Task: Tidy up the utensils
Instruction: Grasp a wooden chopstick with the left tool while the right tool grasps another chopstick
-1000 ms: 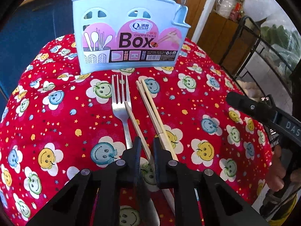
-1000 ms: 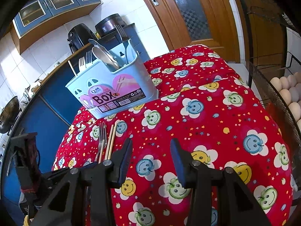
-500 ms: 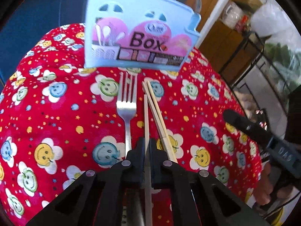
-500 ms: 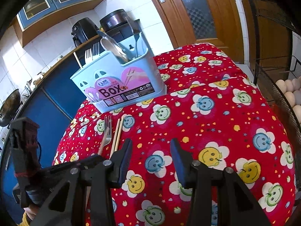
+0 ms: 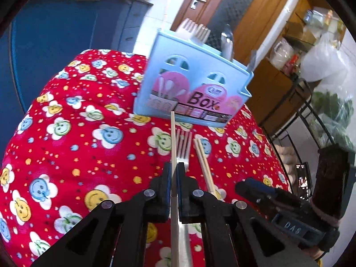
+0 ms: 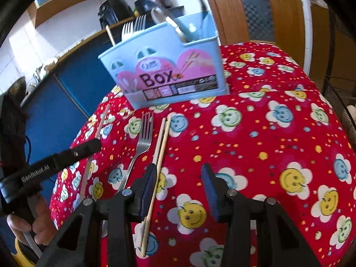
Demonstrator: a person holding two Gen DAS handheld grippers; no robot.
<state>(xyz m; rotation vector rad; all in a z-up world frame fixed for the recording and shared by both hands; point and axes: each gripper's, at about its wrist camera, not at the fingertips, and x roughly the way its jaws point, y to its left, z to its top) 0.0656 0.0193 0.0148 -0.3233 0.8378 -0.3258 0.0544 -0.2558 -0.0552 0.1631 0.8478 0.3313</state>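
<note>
left gripper (image 5: pixel 174 173) is clamped tight on one chopstick (image 5: pixel 172 133), angled down over the table. right gripper (image 6: pixel 178 180) hangs beside it, jaws partway apart with nothing between them. a hand (image 6: pixel 33 227) grips the left handle.

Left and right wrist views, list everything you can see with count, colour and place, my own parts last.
utensil box: one, light blue with pink label, back of the table, holding forks and spoons
tablecloth: one, red with smiley flowers, covering the table
fork: one, silver, lying in front of the box
chopsticks on the cloth: two, pale wood, right of the fork
held chopstick: one, pale wood, raised above the cloth
cabinet: blue, behind the table
door: brown, background
left tool: black, shut on the held chopstick
right tool: black, open, nothing between its fingers
</note>
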